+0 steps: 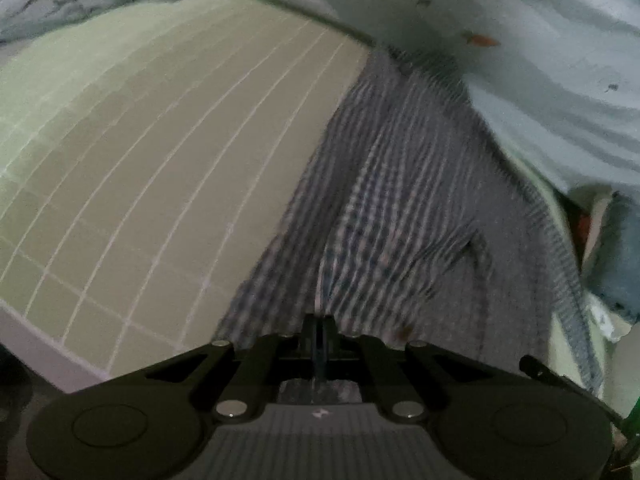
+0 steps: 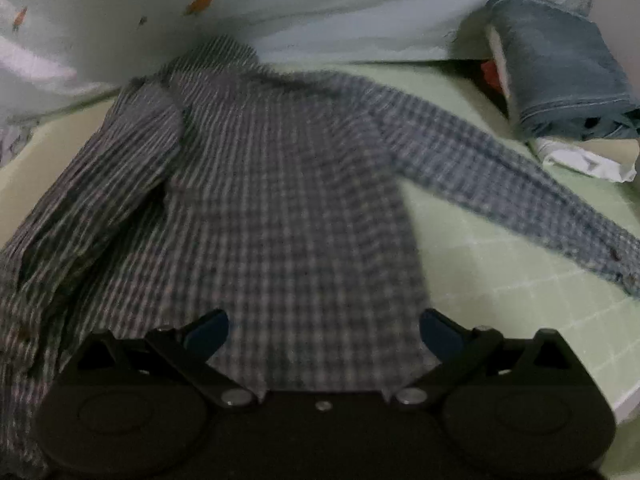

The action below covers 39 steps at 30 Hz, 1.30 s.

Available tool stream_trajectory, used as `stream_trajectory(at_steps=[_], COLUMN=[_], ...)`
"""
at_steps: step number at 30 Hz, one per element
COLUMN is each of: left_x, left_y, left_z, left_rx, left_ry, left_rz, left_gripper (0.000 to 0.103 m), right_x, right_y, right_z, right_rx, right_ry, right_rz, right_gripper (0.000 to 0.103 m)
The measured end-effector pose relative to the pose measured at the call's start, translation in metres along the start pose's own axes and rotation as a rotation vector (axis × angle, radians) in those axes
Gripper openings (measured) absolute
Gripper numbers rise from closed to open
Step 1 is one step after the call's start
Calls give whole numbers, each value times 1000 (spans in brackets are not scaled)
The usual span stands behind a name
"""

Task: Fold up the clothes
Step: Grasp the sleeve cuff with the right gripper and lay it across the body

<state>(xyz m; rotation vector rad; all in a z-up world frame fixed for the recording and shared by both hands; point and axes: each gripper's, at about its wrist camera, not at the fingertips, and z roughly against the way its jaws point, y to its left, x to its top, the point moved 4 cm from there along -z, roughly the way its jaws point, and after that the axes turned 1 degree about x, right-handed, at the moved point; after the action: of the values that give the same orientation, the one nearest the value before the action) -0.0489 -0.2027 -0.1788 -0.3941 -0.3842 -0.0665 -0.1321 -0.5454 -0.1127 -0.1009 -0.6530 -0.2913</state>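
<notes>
Left tool (image 1: 320,322) pinches the shirt (image 2: 280,184) hem; right tool (image 2: 324,330) hangs spread over the hem, 1 sleeve (image 2: 500,172) stretching right.

Both views motion-blurred; the checked shirt (image 2: 280,200) has a smeared pattern. Its outstretched sleeve (image 2: 520,196) is cut off at the right edge of the right wrist view, and its left side at the left edge. Shirt hem hidden behind the right gripper (image 2: 324,330) body. Left gripper (image 1: 319,330) fingertips pressed together; whatever cloth lies between them is hidden. Folded jeans (image 1: 612,248) cropped at the left view's edge. Small red item (image 2: 490,74) beside the jeans: unidentifiable.
</notes>
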Motion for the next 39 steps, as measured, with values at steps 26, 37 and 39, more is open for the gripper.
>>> stream_trajectory(at_steps=[26,37,39], left_x=[19,-2,-4], left_y=[-89,-141,-142], left_z=[-9,-4,-1], left_rx=[171,262,290], left_ry=[-150,-177,-174], left_rz=[-159,-261,-266], left_gripper=[90,91,91], right_x=[23,40,40], right_y=[-126,-266,-283], right_z=[7,-26,-34], right_rx=[-92,-309,-322], right_ry=[-81,-108,-97], right_rz=[-107,-268,-299], right_gripper=[103,103,103])
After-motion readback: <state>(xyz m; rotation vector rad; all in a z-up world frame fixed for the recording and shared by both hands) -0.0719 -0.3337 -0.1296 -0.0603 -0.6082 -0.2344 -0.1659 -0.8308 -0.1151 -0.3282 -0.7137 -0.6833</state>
